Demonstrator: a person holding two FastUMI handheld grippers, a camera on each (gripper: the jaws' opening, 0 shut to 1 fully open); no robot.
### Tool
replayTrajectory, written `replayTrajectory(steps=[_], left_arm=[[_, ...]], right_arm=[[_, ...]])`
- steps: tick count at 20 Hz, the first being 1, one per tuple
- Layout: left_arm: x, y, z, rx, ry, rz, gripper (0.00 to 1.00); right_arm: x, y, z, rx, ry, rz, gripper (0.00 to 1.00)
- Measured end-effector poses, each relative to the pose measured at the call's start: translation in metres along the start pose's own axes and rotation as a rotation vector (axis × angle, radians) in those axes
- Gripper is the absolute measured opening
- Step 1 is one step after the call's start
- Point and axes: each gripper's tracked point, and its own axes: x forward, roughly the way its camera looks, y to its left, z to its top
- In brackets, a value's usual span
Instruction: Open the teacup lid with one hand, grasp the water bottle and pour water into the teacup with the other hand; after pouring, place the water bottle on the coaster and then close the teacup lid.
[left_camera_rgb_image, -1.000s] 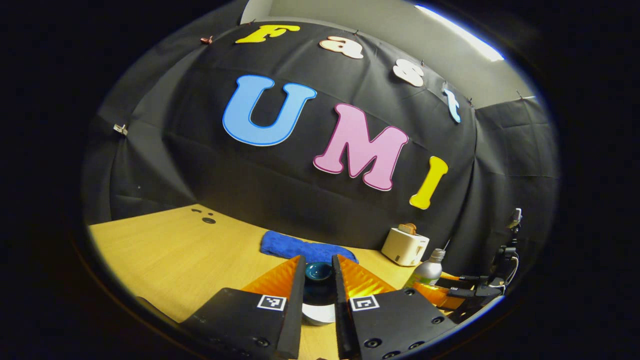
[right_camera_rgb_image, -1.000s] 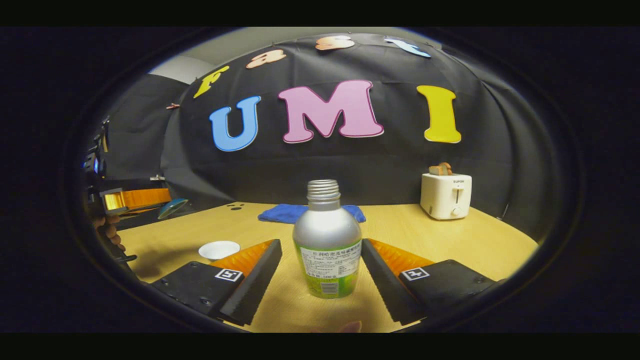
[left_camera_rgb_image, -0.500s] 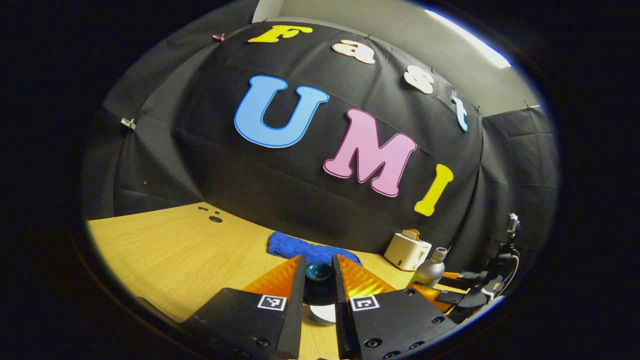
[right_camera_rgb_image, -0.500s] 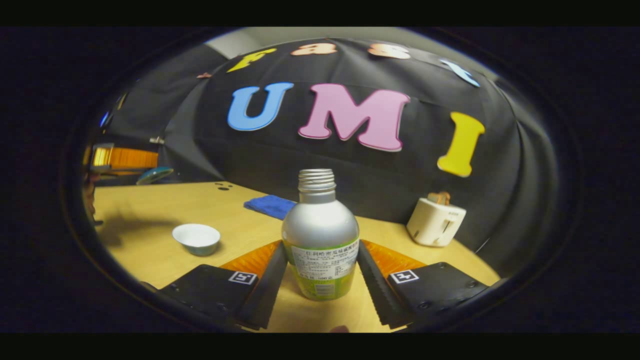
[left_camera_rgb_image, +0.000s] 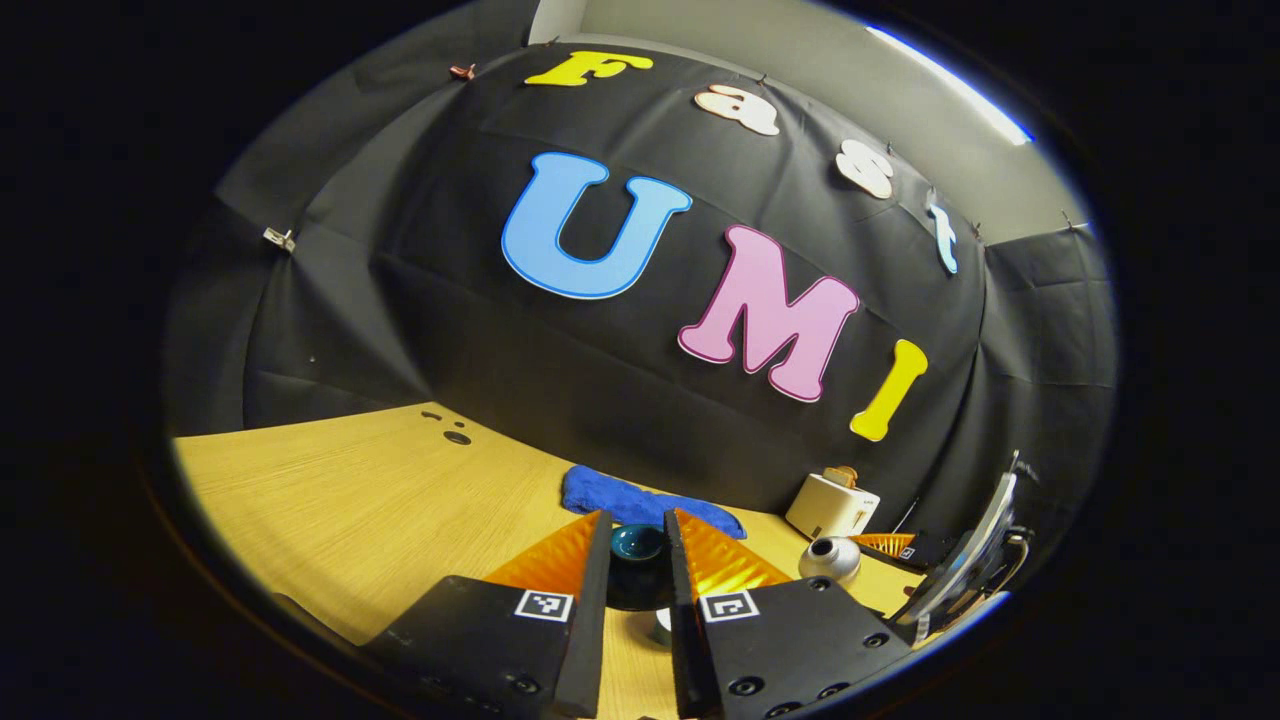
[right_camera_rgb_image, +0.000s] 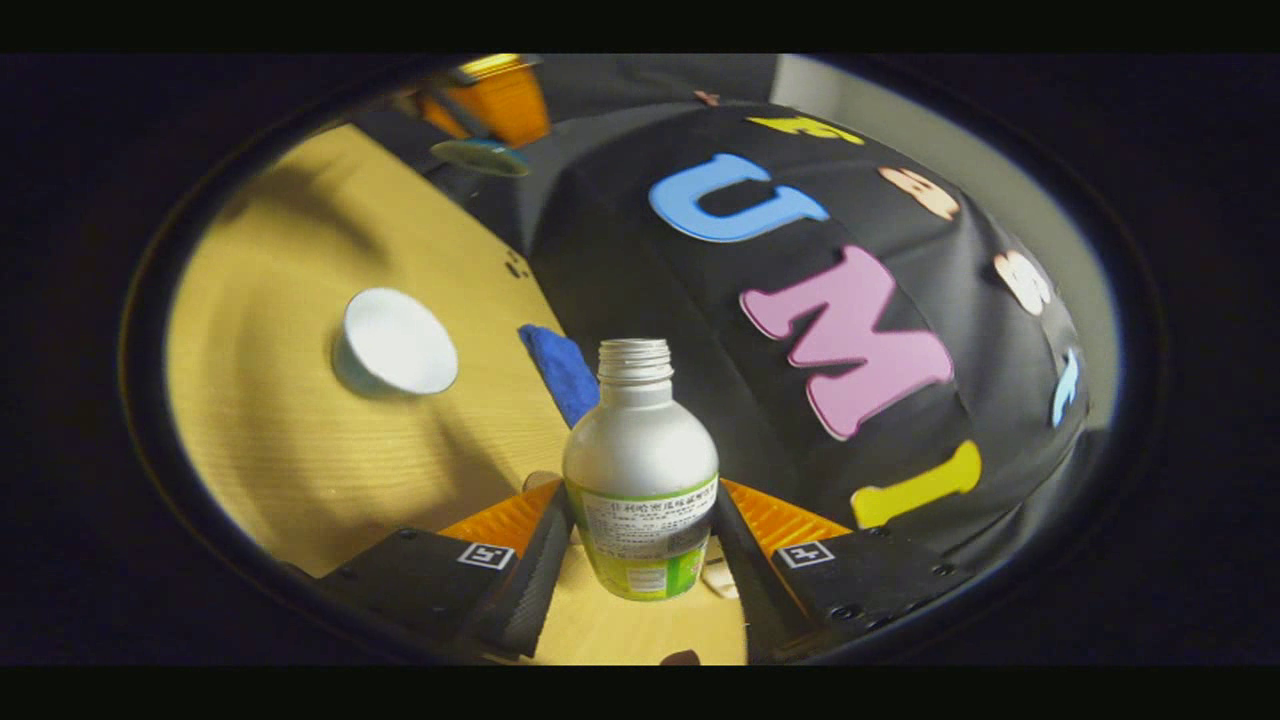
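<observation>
The right tongs (right_camera_rgb_image: 640, 560) are clamped on the water bottle (right_camera_rgb_image: 640, 470), both fingers pressing its labelled lower body, and over the last second the whole right gripper view has rolled hard: the bench (right_camera_rgb_image: 300, 440) that lay level a moment ago now runs steeply up the left side, and the white teacup (right_camera_rgb_image: 395, 342) has swung from low left to upper left, its open mouth facing the lens. That roll means the bottle has been lifted off the bench and is being tipped toward the cup, so the pour looks about to begin; the uncapped mouth is not yet over the cup, and no water can be seen leaving it. The left tongs (left_camera_rgb_image: 636, 570) are closed on the dark teal teacup lid (left_camera_rgb_image: 637, 545), held up and away from the cup, which seems to be the pale sliver glimpsed below between the fingers, though too little of it shows to be sure. In the left gripper view the bottle (left_camera_rgb_image: 830, 558) now presents its open neck almost end-on, where before it stood upright beside the toaster (left_camera_rgb_image: 832, 505). The blue cloth (left_camera_rgb_image: 650, 497) lies at the back of the bench. The lid step is done; pouring, setting the bottle on the coaster and closing the lid remain.
</observation>
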Motion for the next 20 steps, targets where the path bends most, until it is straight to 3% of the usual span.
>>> replayTrajectory(steps=[3,4,8,16,17,20], left_arm=[[0.001,0.002,-0.001,-0.009,0.004,0.003,0.32],[0.001,0.004,-0.001,-0.008,0.006,0.004,0.32],[0.002,0.006,-0.003,-0.012,0.013,0.009,0.32],[0.002,0.007,-0.005,-0.013,0.024,0.008,0.32],[0.002,0.007,-0.005,-0.014,0.025,0.008,0.32],[0.002,0.008,-0.006,-0.015,0.028,0.01,0.32]], right_arm=[[0.002,0.013,0.012,-0.134,-0.02,0.03,0.76],[0.004,0.015,0.015,-0.166,-0.024,0.035,0.8],[0.003,0.013,0.02,-0.355,-0.037,0.015,0.79],[0.007,0.016,0.029,-0.543,-0.057,0.038,0.8],[0.007,0.015,0.029,-0.564,-0.058,0.041,0.83],[0.008,0.015,0.03,-0.613,-0.061,0.052,0.8]])
